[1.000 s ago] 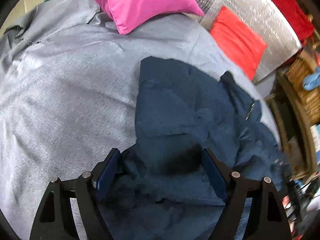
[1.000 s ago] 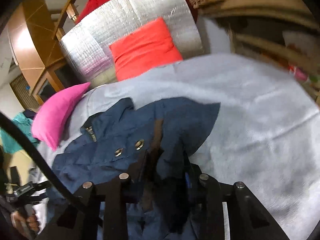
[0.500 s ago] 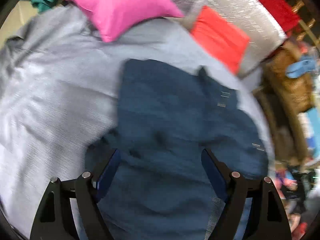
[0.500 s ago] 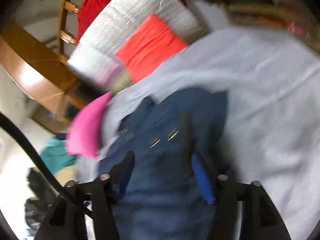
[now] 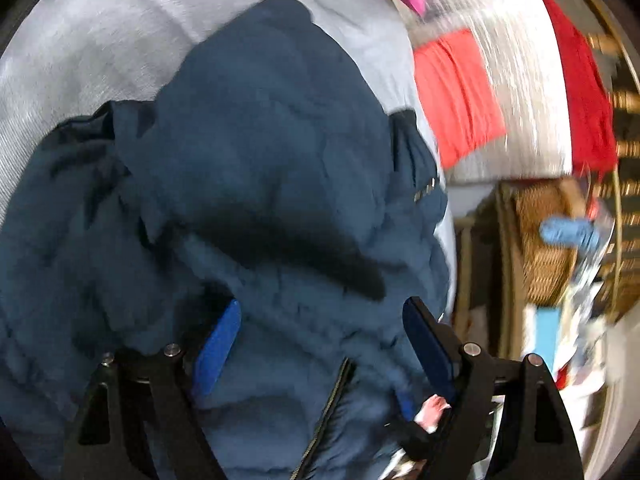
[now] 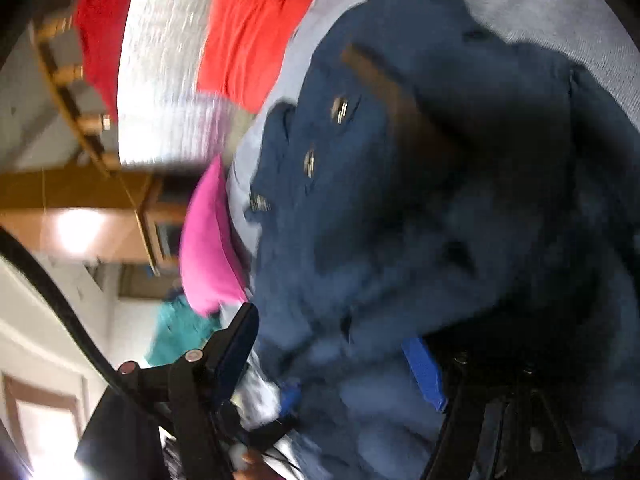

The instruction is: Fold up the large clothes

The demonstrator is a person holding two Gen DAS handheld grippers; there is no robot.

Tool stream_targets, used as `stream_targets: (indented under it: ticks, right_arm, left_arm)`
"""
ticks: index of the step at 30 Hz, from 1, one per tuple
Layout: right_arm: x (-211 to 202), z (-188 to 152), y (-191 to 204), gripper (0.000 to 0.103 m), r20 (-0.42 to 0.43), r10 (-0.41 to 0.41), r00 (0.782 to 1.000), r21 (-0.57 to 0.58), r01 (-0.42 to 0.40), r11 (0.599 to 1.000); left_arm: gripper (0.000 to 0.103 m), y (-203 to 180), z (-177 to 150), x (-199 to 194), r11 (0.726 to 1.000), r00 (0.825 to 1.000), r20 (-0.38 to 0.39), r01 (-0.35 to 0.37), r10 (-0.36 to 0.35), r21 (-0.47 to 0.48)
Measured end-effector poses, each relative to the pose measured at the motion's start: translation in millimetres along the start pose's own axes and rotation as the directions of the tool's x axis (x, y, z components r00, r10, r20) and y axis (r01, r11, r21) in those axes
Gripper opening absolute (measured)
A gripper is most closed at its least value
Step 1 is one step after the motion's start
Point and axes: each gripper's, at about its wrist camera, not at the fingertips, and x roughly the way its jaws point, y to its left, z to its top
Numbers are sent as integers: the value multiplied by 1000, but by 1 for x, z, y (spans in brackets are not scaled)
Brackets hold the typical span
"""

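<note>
A large dark blue padded jacket (image 5: 260,152) lies bunched on a grey bedspread (image 5: 100,40). It has a zip and metal snaps (image 6: 309,162). My left gripper (image 5: 320,332) is open, its blue-padded fingers (image 5: 218,346) spread wide just above the jacket's folds. My right gripper (image 6: 332,356) is also open, tilted steeply, with jacket fabric (image 6: 400,220) bulging between its fingers. The jacket fills the lower part of both views and hides the bed beneath it.
A pink pillow (image 6: 208,244), an orange-red pillow (image 5: 456,92) and a silver quilted cushion (image 6: 168,60) lie at the head of the bed. A wicker basket (image 5: 540,232) and shelves stand beside the bed. A teal cloth (image 6: 176,332) lies past the pink pillow.
My right gripper has opened and let go of the jacket. Both grippers have swung and rolled sideways over the jacket, closer to it. The left gripper stayed open.
</note>
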Motion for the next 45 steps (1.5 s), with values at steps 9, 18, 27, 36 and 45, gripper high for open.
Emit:
stream_targets:
  ticks: [9,18,27,36,45]
  right_arm:
    - [11,25,-18,48,110,12,994,108,-25,994]
    - [0,27,8,24,139,-61,988,-47,68,997]
    - [-29,0,27,23,128,-114,985,-199,138,970]
    - [-27,18,0,49,-23,-236,972,-133,231,964]
    - [-88,2,35,59,-99,-121,988,-309,85,947]
  left_arm:
    - [46,20,8,10,996,999,27,26,-23,-84]
    - [22,0,8,-2,1000,997,73,27,-27,4]
    - [20,-5,-13,-31,987,996,74,-53,42,155]
    - [43,12,-9,-40,979,990,-37,-127,135,160]
    - [55,-34,-34,-98,931,998,-29,69,-63,358]
